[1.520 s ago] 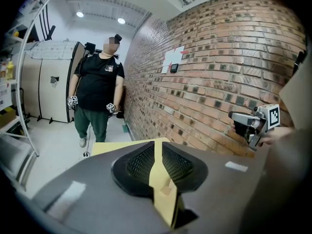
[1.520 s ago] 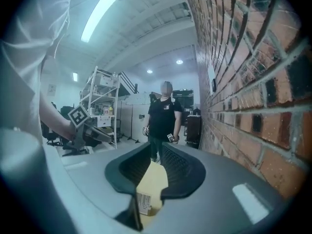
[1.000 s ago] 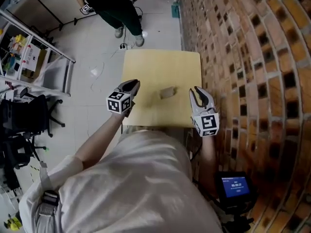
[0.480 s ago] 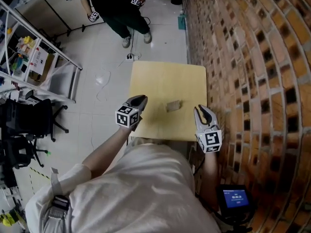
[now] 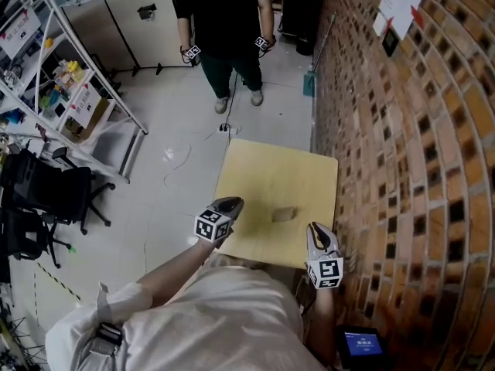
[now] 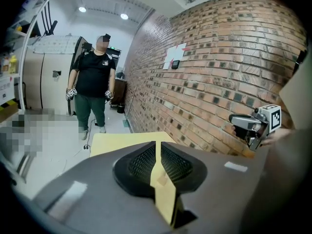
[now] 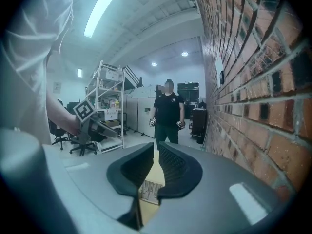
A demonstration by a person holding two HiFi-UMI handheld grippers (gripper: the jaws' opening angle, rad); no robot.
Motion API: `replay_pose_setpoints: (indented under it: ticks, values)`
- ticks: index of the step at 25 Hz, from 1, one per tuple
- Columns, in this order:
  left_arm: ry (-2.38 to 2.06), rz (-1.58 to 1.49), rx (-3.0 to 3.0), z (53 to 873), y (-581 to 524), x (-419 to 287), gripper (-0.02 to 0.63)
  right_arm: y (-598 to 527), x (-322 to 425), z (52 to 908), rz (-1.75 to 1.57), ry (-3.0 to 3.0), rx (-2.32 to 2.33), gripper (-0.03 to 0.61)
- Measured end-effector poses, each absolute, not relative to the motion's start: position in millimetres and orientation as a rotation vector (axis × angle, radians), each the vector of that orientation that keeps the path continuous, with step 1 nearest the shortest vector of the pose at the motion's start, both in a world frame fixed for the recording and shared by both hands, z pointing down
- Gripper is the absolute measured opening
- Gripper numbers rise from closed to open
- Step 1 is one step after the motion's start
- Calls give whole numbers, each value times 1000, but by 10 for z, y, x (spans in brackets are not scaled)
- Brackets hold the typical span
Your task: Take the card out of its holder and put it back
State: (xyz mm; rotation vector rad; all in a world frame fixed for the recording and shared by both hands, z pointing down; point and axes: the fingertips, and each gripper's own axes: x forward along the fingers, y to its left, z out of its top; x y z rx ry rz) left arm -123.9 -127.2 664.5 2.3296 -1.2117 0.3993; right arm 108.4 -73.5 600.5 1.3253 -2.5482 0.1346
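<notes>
Card holder (image 5: 284, 214): small greyish flat thing lying on the yellow table (image 5: 255, 168), roughly mid-table and a bit toward the near edge. It's too small in view to tell card from sleeve, so I can't say whether the card is inside.
Left claw (image 5: 229, 203): over the near left edge of the table, left of the holder and clear of it. Its jaws have just been closing and are down to a thin slit, with nothing in them, just tabletop showing through.
Right claw (image 5: 315, 229): at the near right corner, next to the brick wall (image 5: 402, 130), also clear of the holder. Jaws almost together with a narrow gap, gripping nothing. A printed label (image 7: 150, 191) shows low in that gap; no idea what it's stuck to.
Stage: fits either a holder with the card yet to come out, or one with the card already slid back in. Can't call it.
Handling (my guess): light, thin, fairly stiff, probably slick plastic. It'll likely skate across the table instead of staying put, and it'd bend if squeezed hard.
Where to grab: the sleeve by its closed end, to pin it. The card by whatever edge pokes out of the open end, pinched on its flat faces.
Bystander: a person (image 5: 224, 22) in black stands past the far end.
</notes>
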Motion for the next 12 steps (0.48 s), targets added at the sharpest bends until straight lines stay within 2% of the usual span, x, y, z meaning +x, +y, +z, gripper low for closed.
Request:
replay_pose_setpoints:
  ticks: [12]
  values:
    - [-1158, 448, 2305, 6790, -986, -1147, 48, -491, 1076, 6186, 225, -2539, 1336, 20]
